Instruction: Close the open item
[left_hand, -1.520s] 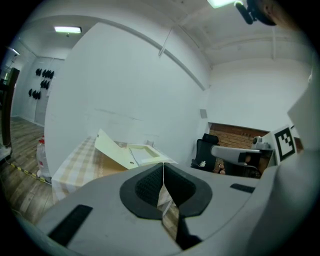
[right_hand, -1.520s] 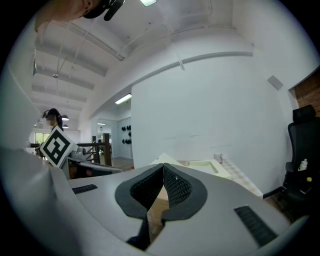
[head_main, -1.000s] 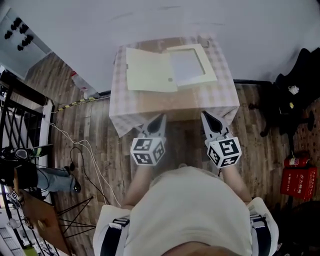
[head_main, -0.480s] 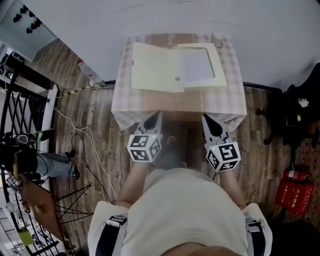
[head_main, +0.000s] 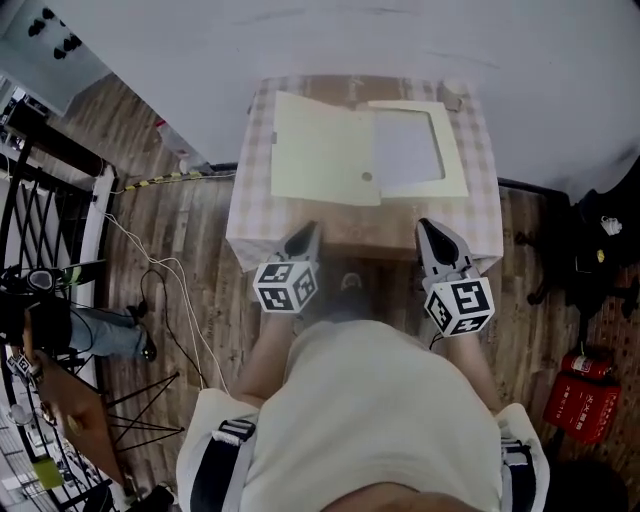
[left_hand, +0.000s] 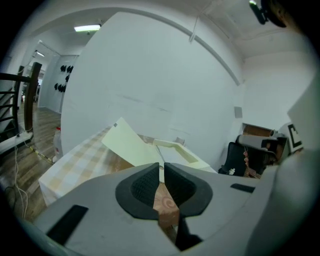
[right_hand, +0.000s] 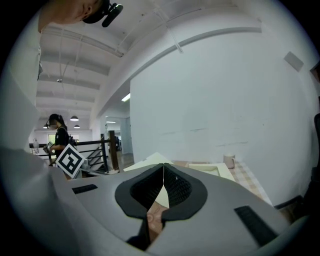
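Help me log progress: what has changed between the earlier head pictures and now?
The person has moved closer to the table: the left gripper and the right gripper have come forward, with their tips now at its near edge. Nothing was gripped or released. Unchanged: both grippers are shut and empty, the flat box is open, and its lid lies flat to the left.
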